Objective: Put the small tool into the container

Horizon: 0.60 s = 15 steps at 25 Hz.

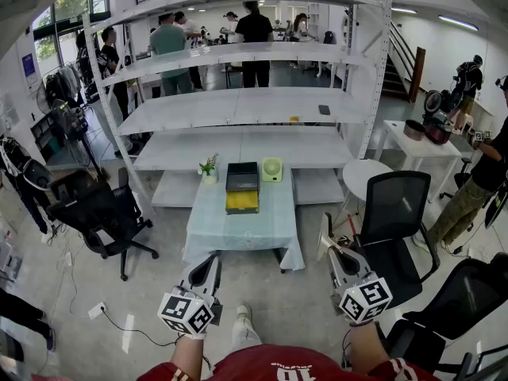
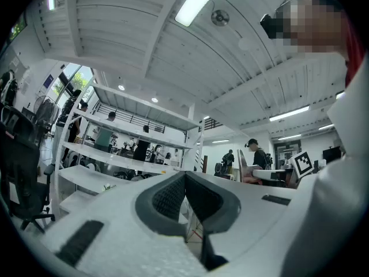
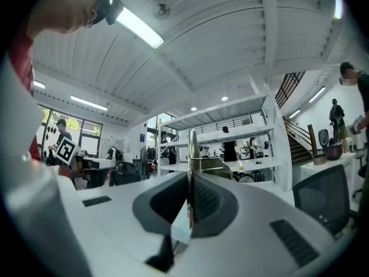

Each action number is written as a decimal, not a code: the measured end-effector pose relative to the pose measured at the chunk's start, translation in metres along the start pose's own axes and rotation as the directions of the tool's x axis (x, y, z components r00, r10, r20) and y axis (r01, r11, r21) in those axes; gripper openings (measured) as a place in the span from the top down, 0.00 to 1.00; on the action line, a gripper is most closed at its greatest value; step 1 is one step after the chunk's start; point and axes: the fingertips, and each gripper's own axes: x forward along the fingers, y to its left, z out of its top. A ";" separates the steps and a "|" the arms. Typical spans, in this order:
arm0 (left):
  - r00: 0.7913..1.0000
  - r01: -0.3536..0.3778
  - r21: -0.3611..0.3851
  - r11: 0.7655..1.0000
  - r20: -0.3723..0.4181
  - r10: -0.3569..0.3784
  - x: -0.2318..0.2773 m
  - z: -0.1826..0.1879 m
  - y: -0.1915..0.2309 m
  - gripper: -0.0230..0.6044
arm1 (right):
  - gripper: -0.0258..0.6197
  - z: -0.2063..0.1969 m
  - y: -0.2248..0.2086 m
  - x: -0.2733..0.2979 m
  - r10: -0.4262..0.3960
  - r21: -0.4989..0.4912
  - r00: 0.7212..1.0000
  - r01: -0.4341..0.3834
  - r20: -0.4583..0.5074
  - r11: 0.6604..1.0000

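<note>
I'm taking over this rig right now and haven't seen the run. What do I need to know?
Left gripper: shut, nothing in it, held low.
Right gripper: shut on the small tool, a thin metal piece seen edge-on.
Container: on the table ahead, with open floor between you and it.
Done: the tool is in the grip.
Left: walk up to the table, lower the tool into the container, open the jaws.

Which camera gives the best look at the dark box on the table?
The head view: the box sits whole on the table, seen from above. In both gripper views the fingers fill the lower picture and the box does not show.
</note>
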 end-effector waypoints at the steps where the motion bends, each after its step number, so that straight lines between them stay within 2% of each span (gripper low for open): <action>1: 1.000 0.001 0.001 1.000 0.003 -0.001 0.000 0.000 0.001 0.96 | 0.95 0.000 0.000 0.000 -0.001 -0.001 1.000 0.001 0.004 1.000; 15: 1.000 0.025 0.033 0.999 0.015 -0.026 -0.003 0.015 -0.010 0.96 | 0.95 0.015 0.009 -0.009 0.005 -0.002 0.999 -0.005 0.053 1.000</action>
